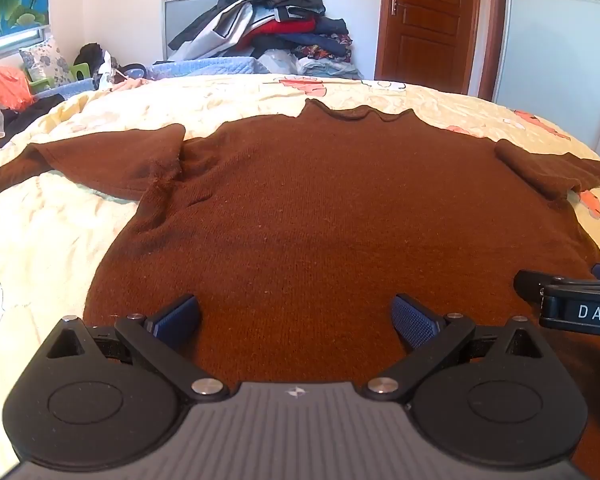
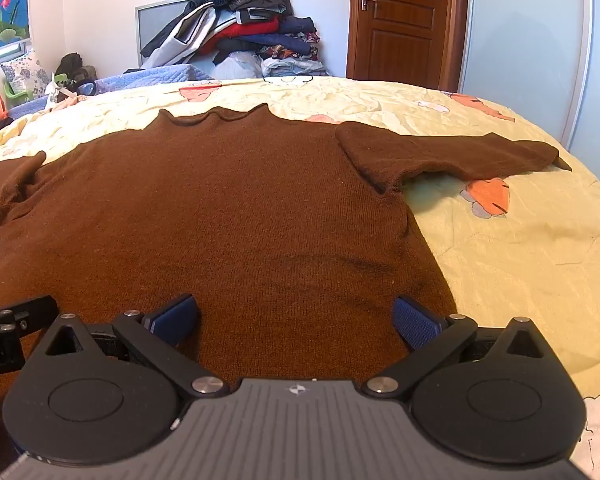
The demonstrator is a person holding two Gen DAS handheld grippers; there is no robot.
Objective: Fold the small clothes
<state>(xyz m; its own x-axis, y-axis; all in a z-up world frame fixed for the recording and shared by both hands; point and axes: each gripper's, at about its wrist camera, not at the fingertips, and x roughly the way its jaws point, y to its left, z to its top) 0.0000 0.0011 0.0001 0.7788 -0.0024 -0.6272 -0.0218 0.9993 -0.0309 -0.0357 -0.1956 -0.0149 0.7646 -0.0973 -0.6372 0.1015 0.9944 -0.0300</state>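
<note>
Left sleeve cuff (image 1: 4, 178) perhaps visible only beside left gripper (image 1: 296, 318).

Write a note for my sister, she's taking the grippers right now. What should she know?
Left gripper: open, empty, over the sweater's bottom edge.
Right gripper: open, empty, beside it over the same edge.
The brown sweater lies flat on the yellow bedspread, collar at the far end, both sleeves spread out sideways.
Done: sweater laid out.
Left: every fold; probably bring the sleeves in first, then fold the body.
</note>
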